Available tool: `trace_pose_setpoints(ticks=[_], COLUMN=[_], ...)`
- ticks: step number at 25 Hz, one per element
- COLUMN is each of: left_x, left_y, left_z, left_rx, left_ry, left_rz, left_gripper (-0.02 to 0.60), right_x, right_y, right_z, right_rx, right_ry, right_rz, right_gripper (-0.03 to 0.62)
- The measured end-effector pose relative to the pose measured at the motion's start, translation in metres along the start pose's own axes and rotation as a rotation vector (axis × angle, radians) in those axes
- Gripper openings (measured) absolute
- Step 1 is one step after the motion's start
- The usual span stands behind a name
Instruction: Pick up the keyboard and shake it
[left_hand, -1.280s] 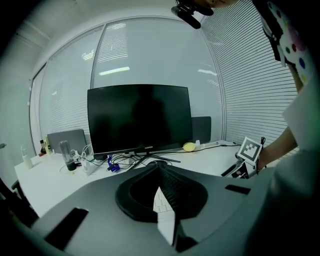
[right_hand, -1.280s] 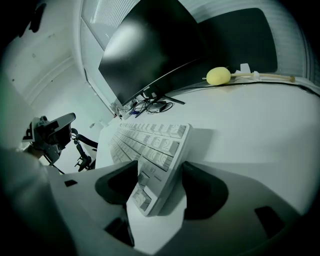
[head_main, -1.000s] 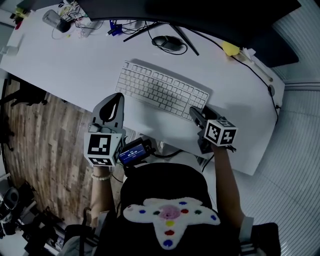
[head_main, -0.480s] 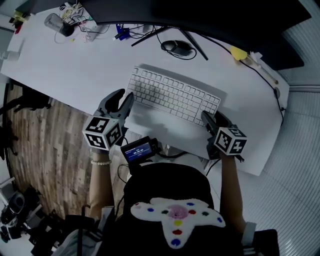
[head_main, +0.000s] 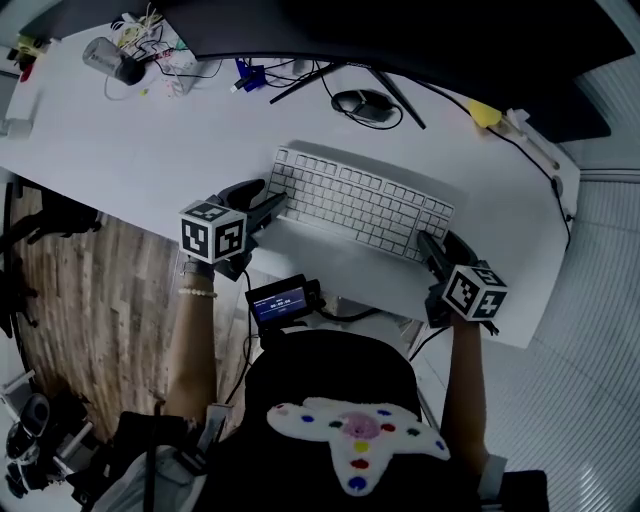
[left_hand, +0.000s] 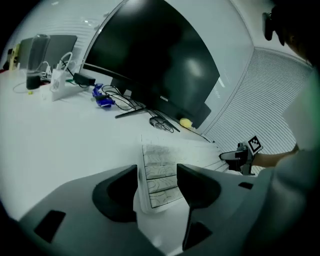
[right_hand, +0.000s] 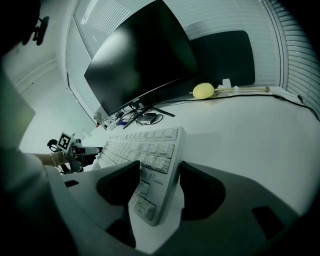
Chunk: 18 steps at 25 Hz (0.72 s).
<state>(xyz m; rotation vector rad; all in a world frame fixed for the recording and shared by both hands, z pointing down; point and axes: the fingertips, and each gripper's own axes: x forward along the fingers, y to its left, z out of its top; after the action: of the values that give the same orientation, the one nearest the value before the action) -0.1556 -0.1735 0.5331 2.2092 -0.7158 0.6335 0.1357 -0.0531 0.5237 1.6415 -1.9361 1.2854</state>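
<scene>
A white keyboard (head_main: 360, 200) lies flat on the white desk (head_main: 150, 150). My left gripper (head_main: 266, 197) is at its left end. Its jaws have just been opening and now stand wide, with the keyboard's (left_hand: 157, 167) corner between them and a gap on both sides of the left gripper (left_hand: 157, 187). My right gripper (head_main: 439, 244) is at the front right corner. In the right gripper view the keyboard's (right_hand: 145, 147) end lies between the wide jaws of the right gripper (right_hand: 160, 181), one over the keys, one beside the edge. I see no squeeze.
A dark monitor (head_main: 400, 30) stands along the back, its stand legs and a black mouse (head_main: 365, 102) just behind the keyboard. Cables and small items (head_main: 150, 50) sit at the back left, a yellow object (head_main: 487, 116) at the back right. The desk's front edge runs under both grippers.
My left gripper dropped from above the desk edge to the keyboard's left end, rolled, and its jaws went from shut to wide. The right gripper stayed at the right corner.
</scene>
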Motion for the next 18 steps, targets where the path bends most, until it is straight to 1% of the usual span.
trace_pose_setpoints(ticks=[2, 4, 8, 12, 13, 16, 18], left_x=[0.004, 0.007, 0.011, 0.015, 0.017, 0.021, 0.023], left_y=[-0.001, -0.003, 0.0, 0.002, 0.0, -0.008, -0.008], left_z=[-0.002, -0.003, -0.003, 0.001, 0.002, 0.002, 0.001], left_rx=[0.003, -0.002, -0.035, -0.058, -0.059, -0.028, -0.028], left_ry=[0.045, 0.066, 0.079, 0.08, 0.084, 0.105, 0.111], left_rz=[-0.026, -0.05, -0.081, -0.098, -0.101, -0.098, -0.103], left_gripper=[0.254, 0.265, 0.282, 0.275, 0.262, 0.261, 0.261], right_x=[-0.006, -0.008, -0.006, -0.003, -0.003, -0.007, -0.006], right_y=[0.003, 0.004, 0.001, -0.002, -0.004, -0.009, -0.009], right_z=[0.003, 0.005, 0.004, 0.0, -0.001, -0.003, -0.005], right_rx=[-0.001, -0.003, -0.002, 0.002, 0.003, 0.007, 0.014], right_ry=[0.001, 0.002, 0.005, 0.009, 0.008, 0.002, 0.007], right_rz=[-0.008, -0.013, -0.022, -0.02, -0.017, -0.011, -0.017], right_gripper=[0.267, 0.267, 0.267, 0.267, 0.267, 0.267, 0.267])
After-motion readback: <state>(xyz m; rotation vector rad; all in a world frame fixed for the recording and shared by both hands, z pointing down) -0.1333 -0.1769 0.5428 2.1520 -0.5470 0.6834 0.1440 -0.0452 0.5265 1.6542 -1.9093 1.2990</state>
